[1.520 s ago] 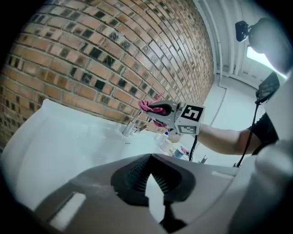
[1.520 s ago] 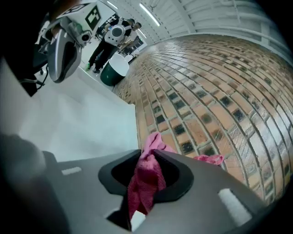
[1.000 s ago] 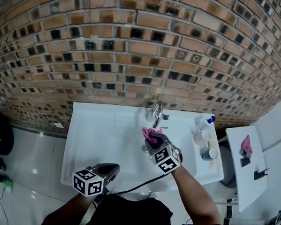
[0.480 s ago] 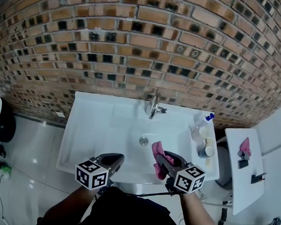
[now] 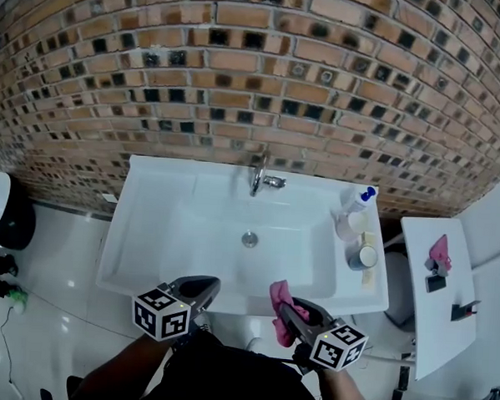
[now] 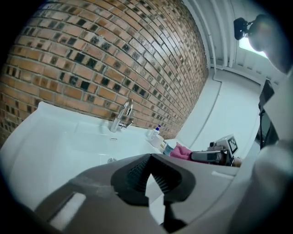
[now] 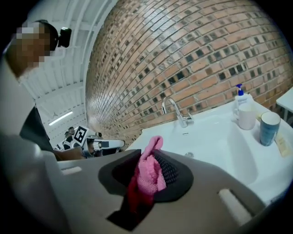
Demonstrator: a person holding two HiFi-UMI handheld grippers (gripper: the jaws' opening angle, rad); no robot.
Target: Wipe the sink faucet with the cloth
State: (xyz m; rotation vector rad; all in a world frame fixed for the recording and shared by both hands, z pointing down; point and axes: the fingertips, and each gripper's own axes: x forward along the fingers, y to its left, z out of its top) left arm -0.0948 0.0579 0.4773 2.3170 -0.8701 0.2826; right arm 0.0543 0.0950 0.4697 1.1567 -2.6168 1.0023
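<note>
At sink front edge: both grippers sit low, close to the person's body, well apart from the faucet (image 5: 258,175).

Right gripper (image 5: 287,315): jaws clamped on the pink cloth (image 5: 280,295). In the right gripper view the cloth (image 7: 149,176) is bunched between the ribbed pads, with one tuft poking up past the tips and darker folds hanging below. It is touching nothing but the gripper.

Left gripper (image 5: 205,286): the left gripper view shows its pads meeting at the tips with nothing between them, so it's closed and empty. It is just left of the right gripper, roughly level with it, and off the sink (image 5: 146,200) rim.

Faucet is chrome, mounted at the back centre of the white basin against the brick wall (image 5: 240,77), spout pointing toward the drain (image 5: 250,238).

Right ledge of sink: pump bottle (image 5: 357,204) with blue top and a blue cup (image 5: 364,257) nearer the front. Between them is something pale I can't identify.

Right of sink: white side table (image 5: 444,326) holding a small pink item (image 5: 439,252) and some dark bits.
</note>
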